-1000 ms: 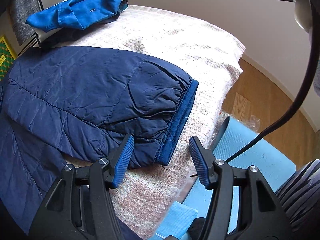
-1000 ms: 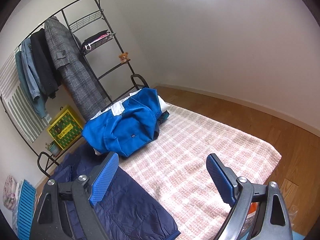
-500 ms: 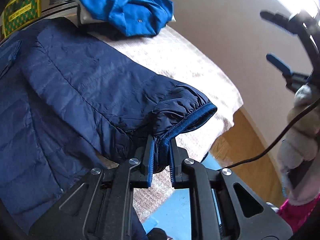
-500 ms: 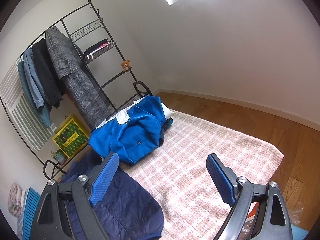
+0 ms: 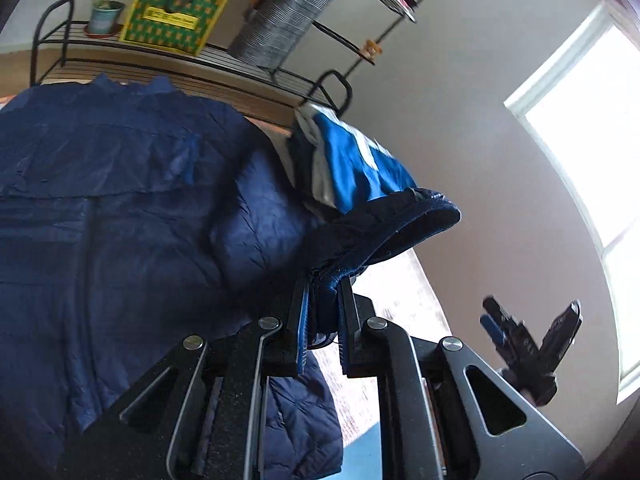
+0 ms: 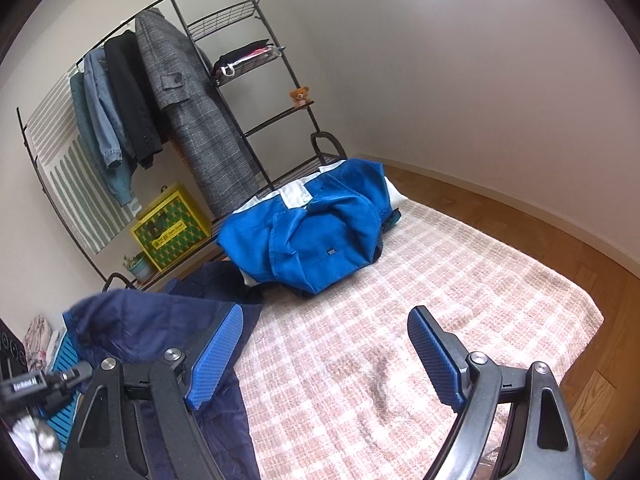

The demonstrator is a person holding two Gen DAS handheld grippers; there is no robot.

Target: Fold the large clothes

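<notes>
A navy quilted jacket lies spread on a pink checked blanket. My left gripper is shut on the sleeve cuff and holds the sleeve lifted above the jacket body. My right gripper is open and empty, raised above the blanket to the right of the jacket; it also shows small in the left wrist view.
A bright blue garment lies in a heap at the blanket's far edge. Behind it stands a black clothes rack with hanging coats, a yellow box and a potted plant. Wooden floor lies to the right.
My left gripper closed on the sleeve cuff, then lifted and swung it up and over toward the jacket body. My right gripper stayed open and barely moved.
</notes>
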